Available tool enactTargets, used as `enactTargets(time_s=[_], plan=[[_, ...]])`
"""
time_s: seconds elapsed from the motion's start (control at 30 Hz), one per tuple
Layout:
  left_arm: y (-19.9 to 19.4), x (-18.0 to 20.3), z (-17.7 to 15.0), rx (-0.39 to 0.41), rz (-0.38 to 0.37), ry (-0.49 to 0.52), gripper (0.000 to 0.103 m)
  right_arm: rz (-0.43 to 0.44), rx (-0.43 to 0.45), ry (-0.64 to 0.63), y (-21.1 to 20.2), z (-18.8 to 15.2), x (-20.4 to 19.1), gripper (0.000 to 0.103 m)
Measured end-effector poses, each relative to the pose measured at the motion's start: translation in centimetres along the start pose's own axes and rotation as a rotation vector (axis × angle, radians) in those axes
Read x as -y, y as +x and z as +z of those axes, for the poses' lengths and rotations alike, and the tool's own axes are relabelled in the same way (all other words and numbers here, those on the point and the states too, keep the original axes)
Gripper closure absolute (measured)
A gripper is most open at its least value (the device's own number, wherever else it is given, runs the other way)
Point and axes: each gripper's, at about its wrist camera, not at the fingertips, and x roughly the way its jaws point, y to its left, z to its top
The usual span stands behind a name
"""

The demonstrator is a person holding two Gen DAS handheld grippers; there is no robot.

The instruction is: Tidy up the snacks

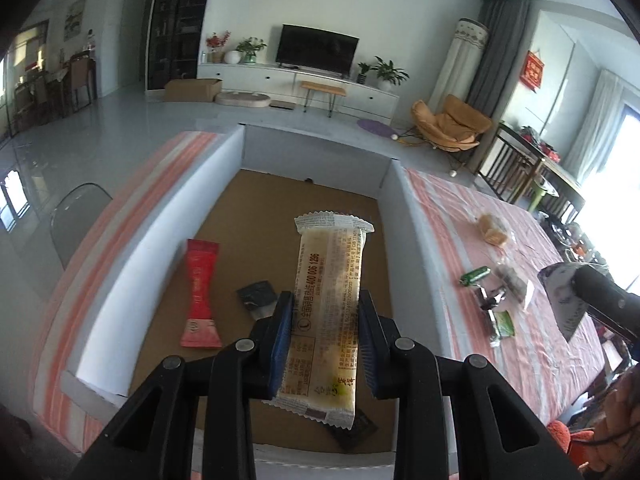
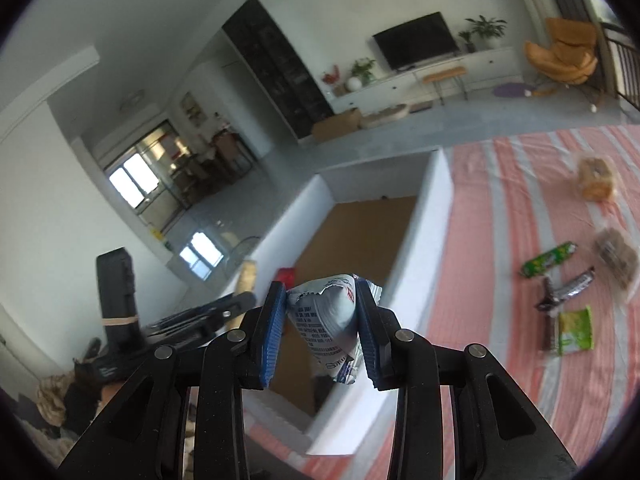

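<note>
Left wrist: I'm holding the left gripper (image 1: 325, 334) clamped across a long yellowish snack bar (image 1: 329, 308), hanging over the open cardboard box (image 1: 316, 148). I'm aiming to lower it close to the brown floor before letting go, so it lands flat beside the red sachet (image 1: 200, 294) and the dark packets (image 1: 256, 294) already lying in there.

Right wrist: I'm gripping a crumpled silvery-blue packet (image 2: 326, 324) in the right gripper (image 2: 322, 330), pads pinching its sides, near the box's wall (image 2: 432, 216). More snacks are waiting on the striped cloth (image 2: 500, 184), green wrapper (image 2: 549, 258) included.
</note>
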Motion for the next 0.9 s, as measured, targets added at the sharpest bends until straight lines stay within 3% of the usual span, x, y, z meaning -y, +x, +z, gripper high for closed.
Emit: enactTargets(time_s=[0.1,0.13,0.17,0.2,0.23,0.27,0.4,0.47,0.6,0.73,0.9], plan=[[0.3,-1.7,-0.4,-0.010,0.082,-0.010,0.073,-0.044,-0.093,-0.057,3.9,-1.3,-2.3,0.058],[0.6,-2.0,-0.6,-0.024,0.111,-0.010,0.071,-0.063,-0.139,-0.066,5.3,-1.7,-2.4,0.038],[1.0,-2.3,-0.9,-0.038,0.134,-0.014,0.060,-0.071,-0.161,-0.065,6.1,-2.2,-2.3,0.028],[1.4,-2.5,-1.2,-0.052,0.145,-0.023,0.049,-0.083,-0.167,-0.066,6.2,-2.7,-2.1,0.029],[1.6,-2.6,-1.5,-0.057,0.145,-0.031,0.026,-0.101,-0.164,-0.070,6.1,-3.0,-1.7,0.029],[1.8,-2.6,-1.8,-0.051,0.145,-0.036,0.017,-0.134,-0.157,-0.076,5.7,-3.3,-1.2,0.029],[2.7,-0.6,-2.3,-0.056,0.113,-0.007,0.016,-0.374,-0.109,-0.073,2.5,-4.3,3.1,0.028],[3.0,1.2,-2.4,-0.052,0.063,0.010,0.016,-0.563,-0.066,-0.022,0.1,-5.3,6.6,0.022],[2.9,6.9,-2.7,-0.039,-0.057,0.092,0.016,-0.918,-0.041,0.181,-4.7,-8.6,15.3,0.022],[3.0,14.0,-3.8,-0.066,-0.198,0.226,0.011,-1.061,-0.036,0.402,-8.3,-11.3,22.8,0.022],[4.7,21.9,-6.0,-0.159,-0.311,0.353,0.010,-1.115,-0.059,0.510,-10.6,-11.6,28.5,0.022]])
